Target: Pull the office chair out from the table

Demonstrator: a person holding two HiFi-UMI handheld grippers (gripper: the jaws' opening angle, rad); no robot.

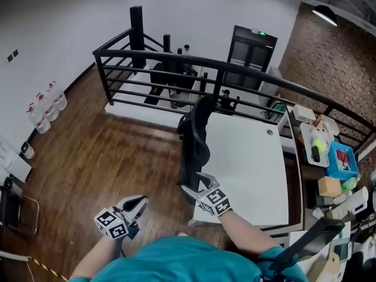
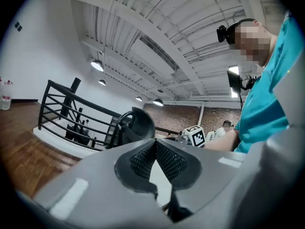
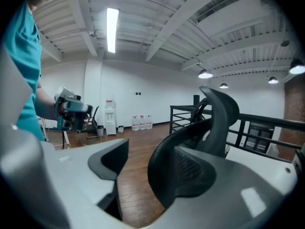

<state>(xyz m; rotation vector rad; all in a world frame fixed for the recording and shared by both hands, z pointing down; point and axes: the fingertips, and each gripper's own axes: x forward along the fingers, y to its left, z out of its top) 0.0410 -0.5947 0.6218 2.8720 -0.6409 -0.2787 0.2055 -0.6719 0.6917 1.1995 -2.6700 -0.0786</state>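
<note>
My right gripper (image 1: pixel 198 184) was spread wide at 6 o'clock of the black office chair (image 1: pixel 195 140), pinching nothing. The chair stood at the 9 o'clock side of the white table (image 1: pixel 247 157). My left gripper (image 1: pixel 135 205) was pressed together, empty.

I wear a teal short-sleeved shirt (image 1: pixel 182 260); my grey left gripper (image 1: pixel 140 202) and right gripper (image 1: pixel 194 182) carry black-and-white marker cubes (image 1: pixel 111 224) and black ridged pads (image 2: pixel 143 159).
</note>
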